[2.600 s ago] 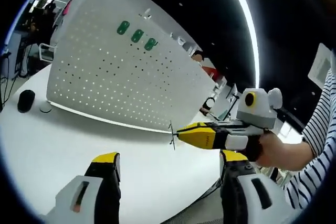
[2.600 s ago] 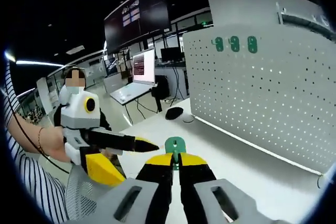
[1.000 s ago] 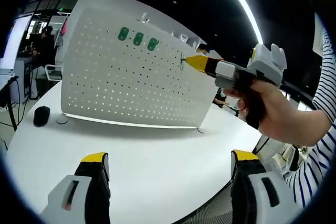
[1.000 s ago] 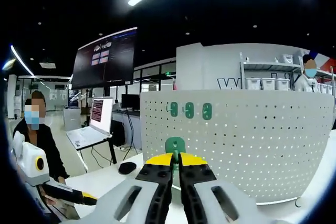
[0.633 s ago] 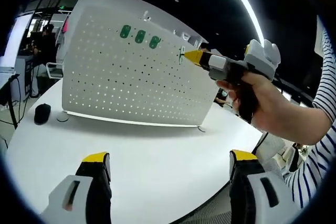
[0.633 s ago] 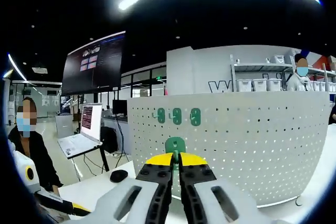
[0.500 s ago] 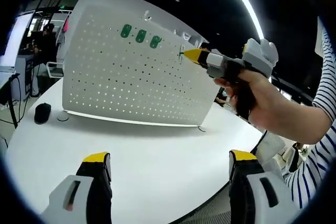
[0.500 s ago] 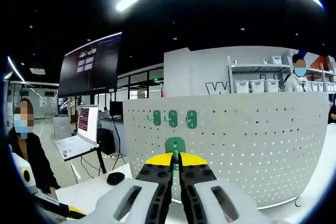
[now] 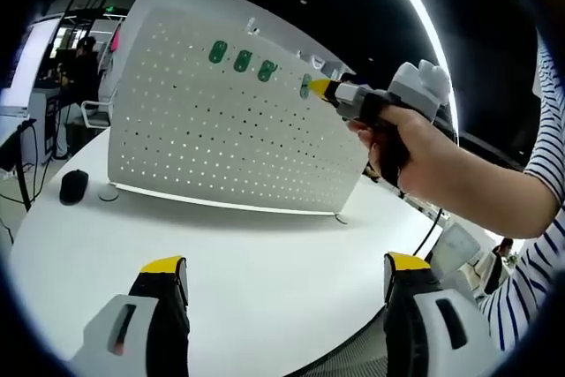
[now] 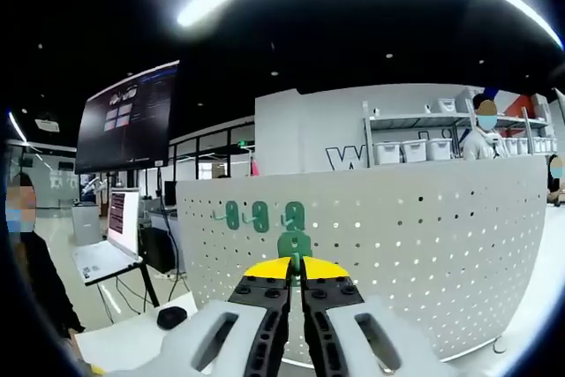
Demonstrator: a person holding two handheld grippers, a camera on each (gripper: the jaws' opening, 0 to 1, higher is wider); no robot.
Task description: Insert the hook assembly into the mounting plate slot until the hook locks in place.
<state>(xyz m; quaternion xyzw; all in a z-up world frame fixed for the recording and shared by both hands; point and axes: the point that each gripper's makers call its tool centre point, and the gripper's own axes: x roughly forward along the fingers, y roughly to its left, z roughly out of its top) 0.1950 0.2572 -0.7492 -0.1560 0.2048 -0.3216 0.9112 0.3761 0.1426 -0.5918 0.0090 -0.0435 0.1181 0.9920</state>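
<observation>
Hook assembly: green hook (image 10: 294,245) pinched at the tips of the right gripper (image 10: 295,273), its rounded green tab standing up past the yellow jaw tips; in the left gripper view the same hook (image 9: 305,87) sits at the gripper's nose, right at the face of the board
Mounting plate: white perforated pegboard (image 9: 203,139) standing upright on the white table (image 9: 221,253); three green hooks (image 9: 242,60) already seated in a row near its top edge
Right gripper: jaws pressed together on the hook; held in a person's hand (image 9: 424,161), pointed straight at the board
Left gripper: left gripper (image 9: 282,306) with jaws spread wide and nothing between them; low over the table, well apart from the board
Key relation: the held hook lies just beside the row's last hook, level with it; its long axis looks upright, its back toward the holes; the right gripper is by far the nearer
Next move, as I judge: press forward into the holes, then drop to lock
</observation>
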